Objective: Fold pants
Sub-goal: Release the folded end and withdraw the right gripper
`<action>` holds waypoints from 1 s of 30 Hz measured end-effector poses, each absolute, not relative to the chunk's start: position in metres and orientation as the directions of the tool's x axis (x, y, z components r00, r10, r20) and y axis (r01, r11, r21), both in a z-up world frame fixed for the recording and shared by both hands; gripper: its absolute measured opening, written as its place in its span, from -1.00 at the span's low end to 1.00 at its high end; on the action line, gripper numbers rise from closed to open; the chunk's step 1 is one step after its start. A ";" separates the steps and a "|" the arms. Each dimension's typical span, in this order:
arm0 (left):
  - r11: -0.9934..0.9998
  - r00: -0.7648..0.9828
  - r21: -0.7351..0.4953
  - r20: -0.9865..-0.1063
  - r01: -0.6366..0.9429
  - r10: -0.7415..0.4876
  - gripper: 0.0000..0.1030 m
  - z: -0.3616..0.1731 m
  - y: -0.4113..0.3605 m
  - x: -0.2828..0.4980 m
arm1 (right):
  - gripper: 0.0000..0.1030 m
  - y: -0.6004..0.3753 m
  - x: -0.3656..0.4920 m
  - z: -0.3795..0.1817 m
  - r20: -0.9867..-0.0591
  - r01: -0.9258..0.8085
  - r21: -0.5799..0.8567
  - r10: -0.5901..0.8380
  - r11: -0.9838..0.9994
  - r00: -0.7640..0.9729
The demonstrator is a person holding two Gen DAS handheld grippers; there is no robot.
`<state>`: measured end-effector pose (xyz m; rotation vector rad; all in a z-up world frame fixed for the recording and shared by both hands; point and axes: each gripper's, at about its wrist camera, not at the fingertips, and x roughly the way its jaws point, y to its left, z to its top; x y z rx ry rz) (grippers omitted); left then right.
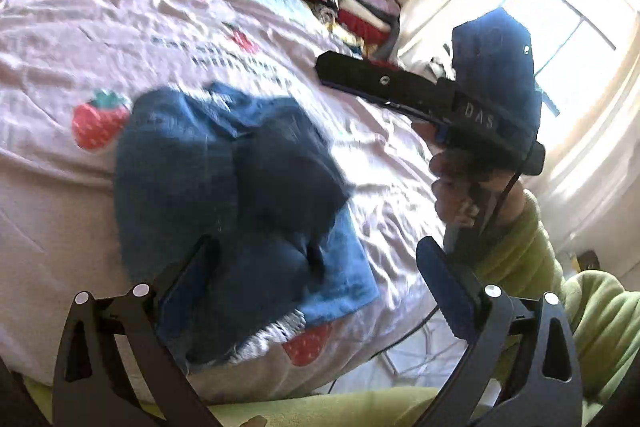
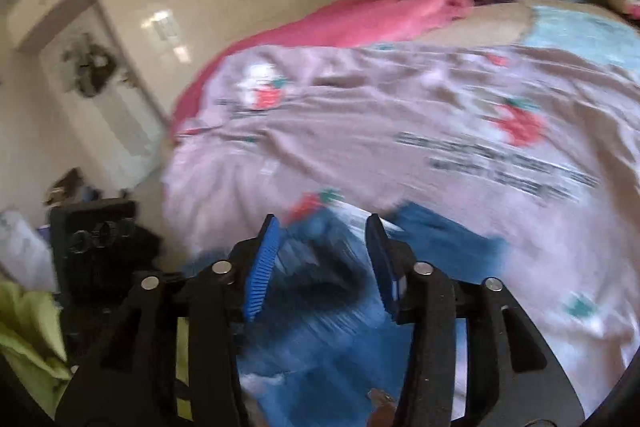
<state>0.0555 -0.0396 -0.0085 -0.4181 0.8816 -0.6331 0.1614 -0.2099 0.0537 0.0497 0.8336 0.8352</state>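
We see 1 pair of blue denim pants (image 1: 224, 187), apparently folded into a rumpled bundle, on the strawberry-print bed (image 1: 80, 39); the left gripper (image 1: 316, 287) and right gripper (image 2: 320, 259), jaws parted, hold nothing.

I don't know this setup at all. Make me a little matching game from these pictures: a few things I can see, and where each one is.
Things:
1. pants
2. pink blanket
3. stack of folded clothes
4. left gripper

Places:
A. at the far side of the bed, near the window
B. bunched in a heap on the strawberry bedspread
C. open above the near edge of the denim
D. by the headboard

Pairs: 1-B, 2-D, 3-A, 4-C
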 end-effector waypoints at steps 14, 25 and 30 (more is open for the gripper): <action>0.813 0.458 -0.443 -0.674 0.379 -0.580 0.91 -0.018 -0.063 0.057 | 0.16 -0.195 0.155 -0.003 -0.829 -0.537 0.100 0.369 0.838 0.421; 0.901 0.553 -0.323 -0.712 0.289 -0.432 0.91 0.009 -0.046 0.035 | 0.43 -0.224 0.120 0.054 -0.711 -0.552 0.124 0.462 0.825 0.530; 0.921 0.580 -0.293 -0.716 0.256 -0.389 0.91 0.017 -0.036 0.036 | 0.50 -0.239 0.092 0.070 -0.671 -0.565 0.105 0.478 0.818 0.567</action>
